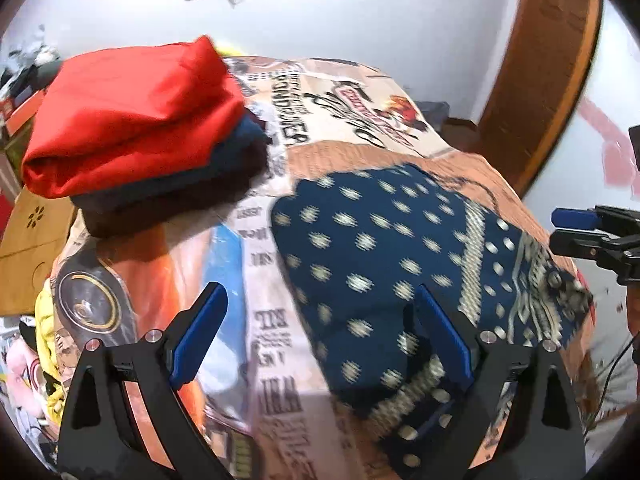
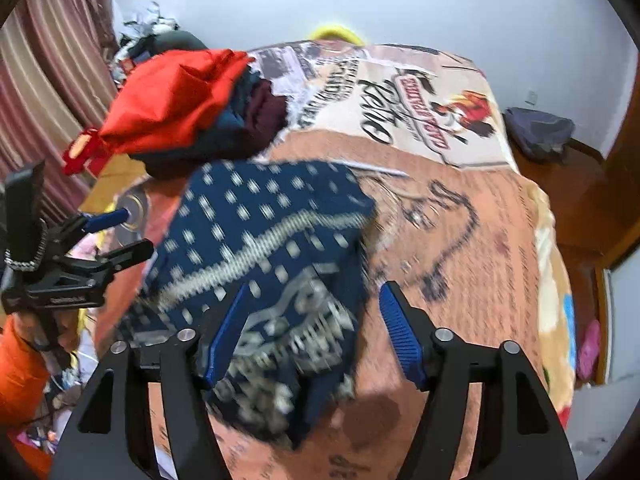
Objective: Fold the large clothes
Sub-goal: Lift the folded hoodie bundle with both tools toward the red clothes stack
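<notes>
- Your right gripper has its blue-padded fingers spread wide and released; the fringed end of the dark blue cloth with pale woven dots and patterned border lies under them, at about 11 o'clock of the gap, with no pad pressing on it.
- Your left gripper is also released, its fingers well apart; the cloth's near corner sits by the right-hand pad, at about 4 o'clock in that view, untouched as far as the blur allows.
- The cloth lies folded into a compact packet on the printed, multicoloured bedspread, near the front edge of the bed.
- This reads as a fold just laid down. Before going on, check that the edges line up and press out any ridge with flat pads rather than pinching.
- If another fold is needed, take both near corners evenly so the layers do not slide.
- Further off, at 10 o'clock, sits the stack of folded clothes topped by a red garment; the packet likely belongs there.
</notes>
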